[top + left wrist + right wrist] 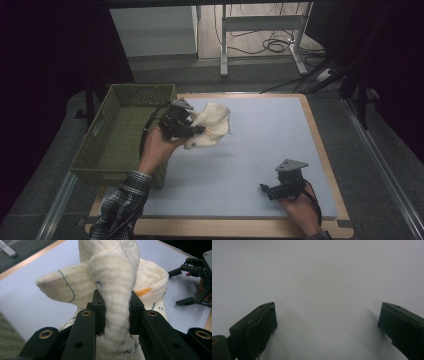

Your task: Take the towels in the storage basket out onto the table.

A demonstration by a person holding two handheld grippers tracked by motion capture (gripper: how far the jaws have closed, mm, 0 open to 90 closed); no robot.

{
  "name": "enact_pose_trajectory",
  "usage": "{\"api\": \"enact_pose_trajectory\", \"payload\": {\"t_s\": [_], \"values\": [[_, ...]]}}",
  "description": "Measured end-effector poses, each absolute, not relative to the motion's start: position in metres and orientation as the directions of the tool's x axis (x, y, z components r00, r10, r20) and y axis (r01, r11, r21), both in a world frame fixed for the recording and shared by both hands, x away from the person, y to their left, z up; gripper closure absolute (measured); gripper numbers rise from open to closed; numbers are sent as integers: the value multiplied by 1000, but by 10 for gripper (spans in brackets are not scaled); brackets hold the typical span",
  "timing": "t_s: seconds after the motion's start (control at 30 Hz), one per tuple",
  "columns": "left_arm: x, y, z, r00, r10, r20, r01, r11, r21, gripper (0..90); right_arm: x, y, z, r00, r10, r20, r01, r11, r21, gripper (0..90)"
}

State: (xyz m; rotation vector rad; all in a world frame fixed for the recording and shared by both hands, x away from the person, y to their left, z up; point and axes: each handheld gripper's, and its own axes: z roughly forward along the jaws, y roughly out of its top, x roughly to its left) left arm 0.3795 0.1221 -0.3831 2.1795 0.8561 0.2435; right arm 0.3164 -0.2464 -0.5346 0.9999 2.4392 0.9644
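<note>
A cream knitted cloth (pixel 212 125) with thin blue lines and an orange patch hangs above the pale blue mat (pixel 250 160), near its far left corner. My left gripper (pixel 197 131) is shut on it; in the left gripper view the two black pads squeeze a bunched fold of the cloth (pixel 117 290) between them. My right gripper (pixel 267 190) rests low over the mat's near right part, held by a hand. Its jaws stand wide apart in the right gripper view, with nothing but bare mat (pixel 324 290) between them.
An olive green woven basket (pixel 117 135) stands just left of the mat, right beside the left hand. The mat lies on a wooden board (pixel 320 145). Beyond the table are desk legs (pixel 225 45) and cables on the floor.
</note>
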Motion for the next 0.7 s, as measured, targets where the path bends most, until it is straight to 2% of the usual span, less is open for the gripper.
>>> {"api": "enact_pose_trajectory", "payload": {"t_s": [0.33,0.7], "values": [[382,84,-424,780,622,-75,482,-520,705,730,316,-246,-535,-697,716,-47,490,523,698,21],[383,59,-471,789,611,-71,470,-525,710,715,316,-246,-534,-697,715,-48,490,524,696,21]]}}
